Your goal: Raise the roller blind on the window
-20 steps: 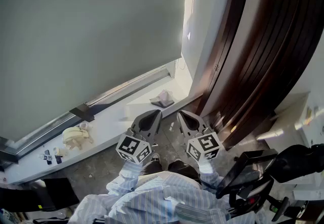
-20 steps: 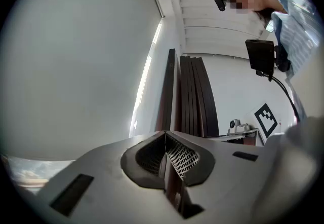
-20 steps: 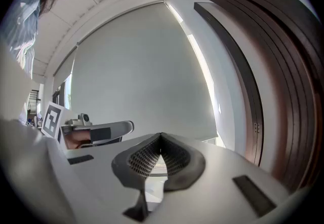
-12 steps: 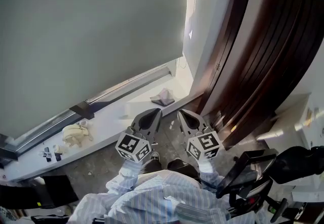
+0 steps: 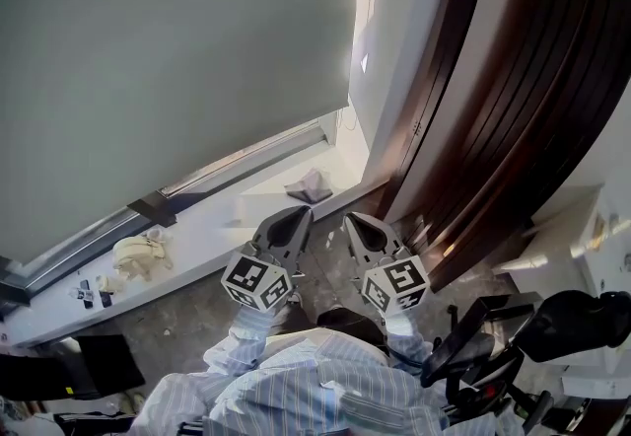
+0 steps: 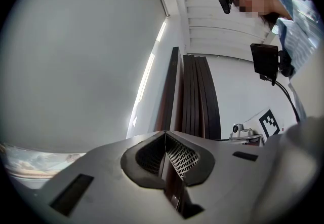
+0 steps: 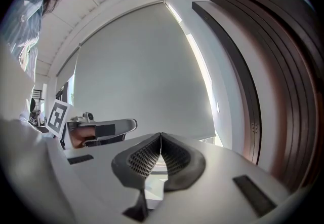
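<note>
Jaws of the left gripper (image 5: 299, 215) and the right gripper (image 5: 352, 220) are held clenched together before the roller blind (image 5: 168, 59), which is drawn down nearly to the window sill (image 5: 212, 227).

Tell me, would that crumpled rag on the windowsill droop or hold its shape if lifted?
The rag would probably droop: it lies in soft, uneven folds on the windowsill. It looks thin and bunched, so it is likely light for its bulk. Pushed, it would more likely slide or bunch up than roll.
</note>
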The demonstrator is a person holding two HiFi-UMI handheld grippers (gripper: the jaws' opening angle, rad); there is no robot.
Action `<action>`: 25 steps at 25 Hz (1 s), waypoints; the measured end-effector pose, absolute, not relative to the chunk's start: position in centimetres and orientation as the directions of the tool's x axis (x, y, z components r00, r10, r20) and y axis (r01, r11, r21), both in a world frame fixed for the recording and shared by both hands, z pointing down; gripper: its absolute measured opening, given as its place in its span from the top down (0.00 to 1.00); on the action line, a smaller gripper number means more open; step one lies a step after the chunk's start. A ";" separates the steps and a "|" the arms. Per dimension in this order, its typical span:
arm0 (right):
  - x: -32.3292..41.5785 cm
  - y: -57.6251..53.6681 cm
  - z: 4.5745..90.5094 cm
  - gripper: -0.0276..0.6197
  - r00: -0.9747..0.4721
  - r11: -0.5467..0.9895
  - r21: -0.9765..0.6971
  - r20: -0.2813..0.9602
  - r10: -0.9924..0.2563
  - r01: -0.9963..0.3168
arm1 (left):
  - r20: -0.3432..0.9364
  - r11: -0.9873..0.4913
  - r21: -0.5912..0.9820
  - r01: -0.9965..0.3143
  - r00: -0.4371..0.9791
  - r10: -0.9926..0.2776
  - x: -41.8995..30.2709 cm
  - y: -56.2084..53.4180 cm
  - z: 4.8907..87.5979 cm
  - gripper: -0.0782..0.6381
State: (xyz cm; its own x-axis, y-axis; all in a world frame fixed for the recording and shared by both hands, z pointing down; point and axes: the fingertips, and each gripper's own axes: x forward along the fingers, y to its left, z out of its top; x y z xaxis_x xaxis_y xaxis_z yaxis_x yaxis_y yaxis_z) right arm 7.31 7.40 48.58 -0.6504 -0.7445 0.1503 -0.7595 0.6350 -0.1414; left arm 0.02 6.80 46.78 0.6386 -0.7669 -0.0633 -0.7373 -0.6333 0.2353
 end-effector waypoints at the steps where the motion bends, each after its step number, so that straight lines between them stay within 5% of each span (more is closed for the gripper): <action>1: 7.8 7.4 48.8 0.95 -0.651 0.635 -0.142 0.156 -0.743 -0.759 | -0.064 -0.631 0.235 -0.739 0.636 -0.769 0.3 6.7 46.8 0.88; 25: 10.4 -7.2 51.0 0.95 -0.550 0.529 -0.152 0.208 -0.809 -0.835 | -0.078 -0.689 0.188 -0.700 0.689 -0.721 1.7 -14.2 44.7 0.88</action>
